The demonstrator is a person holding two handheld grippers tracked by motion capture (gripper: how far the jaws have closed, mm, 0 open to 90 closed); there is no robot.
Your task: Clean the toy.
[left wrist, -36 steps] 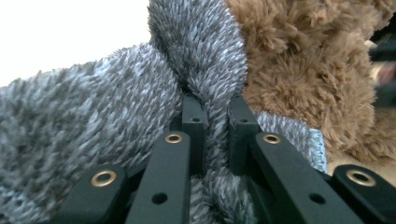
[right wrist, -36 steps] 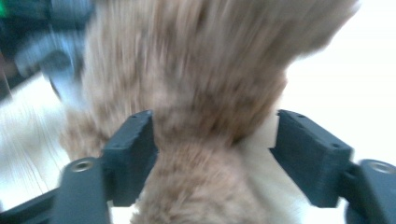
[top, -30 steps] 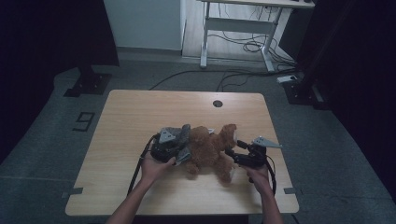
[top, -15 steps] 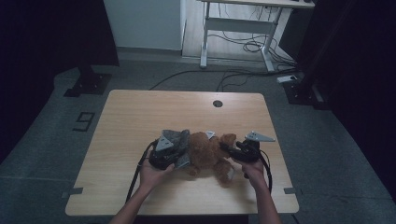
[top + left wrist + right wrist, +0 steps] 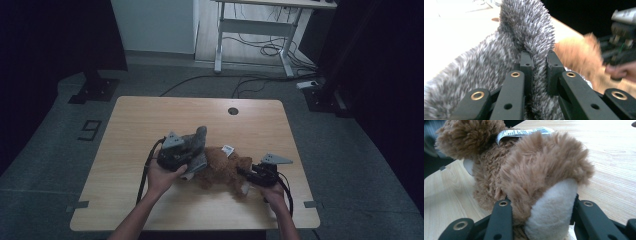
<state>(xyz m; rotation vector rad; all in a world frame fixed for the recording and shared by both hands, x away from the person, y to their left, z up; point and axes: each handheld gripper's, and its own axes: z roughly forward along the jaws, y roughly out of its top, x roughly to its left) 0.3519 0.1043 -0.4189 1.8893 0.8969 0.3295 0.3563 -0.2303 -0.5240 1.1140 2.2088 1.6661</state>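
A brown plush toy [image 5: 222, 170] lies on the wooden table [image 5: 150, 120], with a white label [image 5: 524, 132] on its back. My left gripper [image 5: 192, 156] is shut on a grey fuzzy fabric piece [image 5: 198, 142], lifted at the toy's left end; in the left gripper view the fur [image 5: 499, 55] is pinched between the jaws of the left gripper [image 5: 539, 58]. My right gripper [image 5: 246, 175] has just closed on the toy's foot, its jaws clamping the cream sole [image 5: 551, 205] from both sides. How the grey piece joins the toy is hidden.
A round cable hole [image 5: 233, 111] sits near the table's far edge. Each gripper trails a black cable [image 5: 146, 172] towards the front edge. Beyond the table stand a white desk frame [image 5: 250, 30] and floor cables.
The left gripper has risen and pulled the grey fabric up. The right gripper has moved in from the right and shut on the toy's foot.
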